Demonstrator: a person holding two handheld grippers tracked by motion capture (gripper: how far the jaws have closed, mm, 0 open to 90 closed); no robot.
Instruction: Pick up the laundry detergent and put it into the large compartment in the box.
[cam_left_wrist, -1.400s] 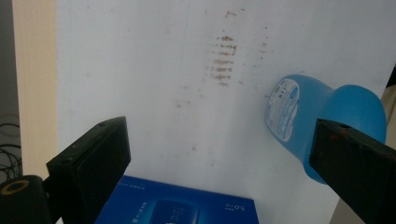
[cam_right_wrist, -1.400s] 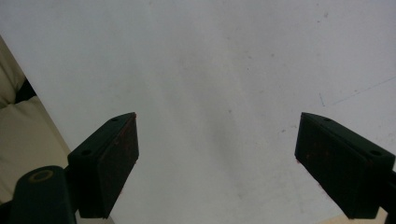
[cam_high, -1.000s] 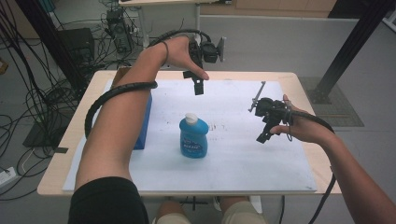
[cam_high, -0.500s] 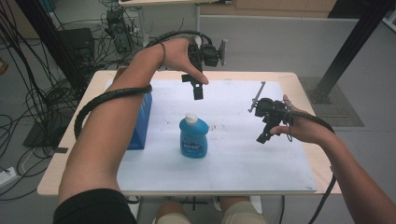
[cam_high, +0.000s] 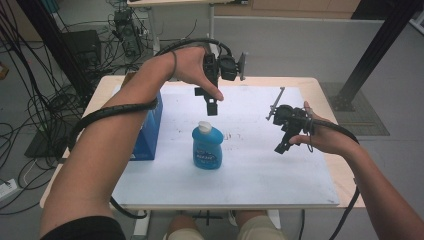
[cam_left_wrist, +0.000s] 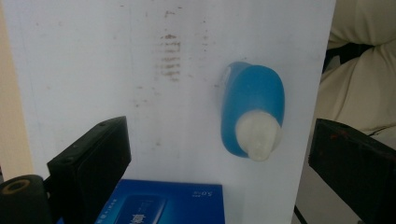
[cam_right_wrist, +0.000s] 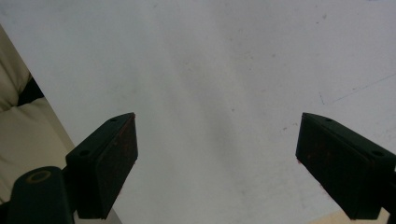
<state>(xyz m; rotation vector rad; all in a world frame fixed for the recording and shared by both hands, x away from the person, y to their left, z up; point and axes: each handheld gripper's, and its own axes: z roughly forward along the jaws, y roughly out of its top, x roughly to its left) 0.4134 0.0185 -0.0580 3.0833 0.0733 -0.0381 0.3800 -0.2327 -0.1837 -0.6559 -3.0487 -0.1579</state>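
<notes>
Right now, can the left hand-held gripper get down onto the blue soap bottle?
Probably yes. The left hand-held gripper hangs open above and just behind the blue soap bottle, with nothing between them; the blue box stands off to the side.

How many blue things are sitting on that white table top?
2. The blue bottle with a white cap stands near the middle, below the left gripper. The blue box lies at the table's left edge, partly hidden behind the person's forearm.

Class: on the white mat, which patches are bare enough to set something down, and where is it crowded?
Bare: the white mat between the blue bottle and the right gripper, plus the near strip before the bottle. Crowded: the left side, where the blue box stands close to the bottle under the forearm.
</notes>
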